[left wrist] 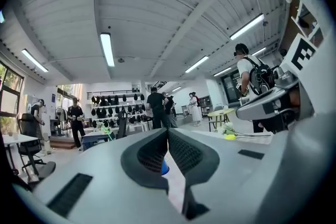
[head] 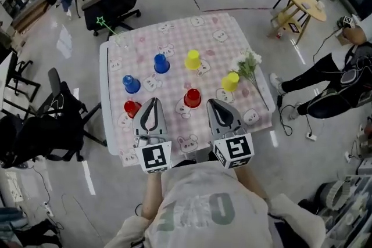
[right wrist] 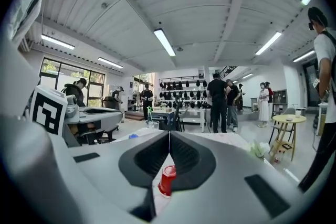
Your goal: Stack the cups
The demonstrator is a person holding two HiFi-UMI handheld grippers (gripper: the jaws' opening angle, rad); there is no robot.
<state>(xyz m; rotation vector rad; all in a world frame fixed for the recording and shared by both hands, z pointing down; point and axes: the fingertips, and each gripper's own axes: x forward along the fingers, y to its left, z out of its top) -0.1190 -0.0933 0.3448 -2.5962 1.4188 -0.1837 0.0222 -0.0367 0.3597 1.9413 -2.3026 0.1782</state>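
Note:
Six upturned cups stand on the pink checked tablecloth point(head: 174, 38): two blue point(head: 161, 63) point(head: 131, 84), two yellow point(head: 193, 59) point(head: 230, 81) and two red point(head: 132, 108) point(head: 192, 98). My left gripper point(head: 152, 101) hovers at the table's near edge, just right of the left red cup, shut and empty. My right gripper point(head: 215, 103) is beside it, right of the middle red cup, also shut and empty. In the right gripper view the red cup point(right wrist: 168, 180) shows below the closed jaws point(right wrist: 169, 135). In the left gripper view a sliver of blue cup point(left wrist: 165, 167) shows below the closed jaws point(left wrist: 168, 131).
A sprig of white flowers point(head: 249, 65) lies at the table's right side. A clear glass with a green star stick point(head: 118, 38) stands at the far left corner. Black chairs point(head: 116, 3) point(head: 55, 119) flank the table; a person point(head: 337, 75) sits at the right, near a round wooden table point(head: 305, 0).

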